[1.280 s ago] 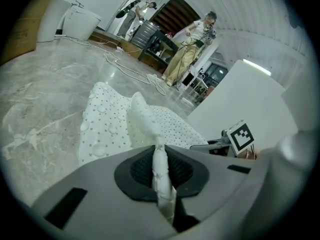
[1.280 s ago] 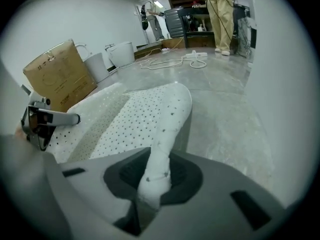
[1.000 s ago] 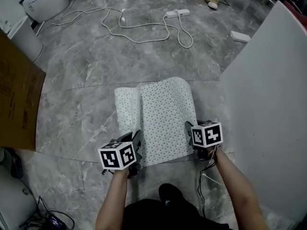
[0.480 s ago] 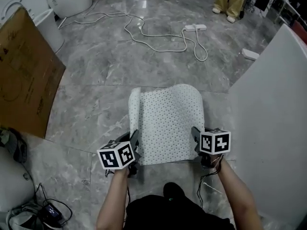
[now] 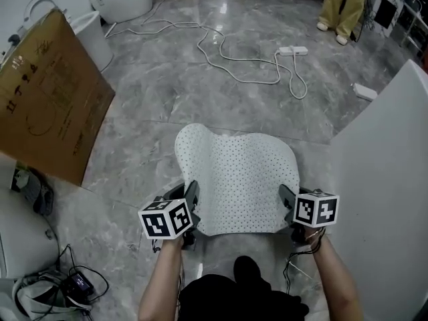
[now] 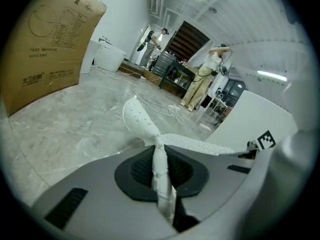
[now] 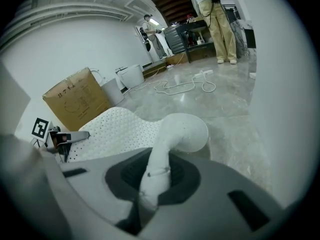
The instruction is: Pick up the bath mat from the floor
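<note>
The white dotted bath mat (image 5: 237, 176) hangs spread between my two grippers, its near edge lifted and its far end curling down toward the grey marble floor. My left gripper (image 5: 192, 209) is shut on the mat's near left corner (image 6: 161, 169). My right gripper (image 5: 287, 209) is shut on the near right corner (image 7: 157, 171). In the left gripper view the mat (image 6: 142, 126) pinches into a narrow ridge between the jaws. In the right gripper view the mat (image 7: 182, 131) bulges just past the jaws.
A large cardboard box (image 5: 50, 102) leans at the left. A white panel (image 5: 384, 179) stands close on the right. A white cable and power strip (image 5: 294, 50) lie on the floor ahead. A person's legs (image 5: 341, 9) show at the far right. Cables and gear (image 5: 60, 289) sit near left.
Both grippers have risen with the mat's near edge. The fold on the mat's left has opened out, and the mat now hangs wider and flatter between them.
</note>
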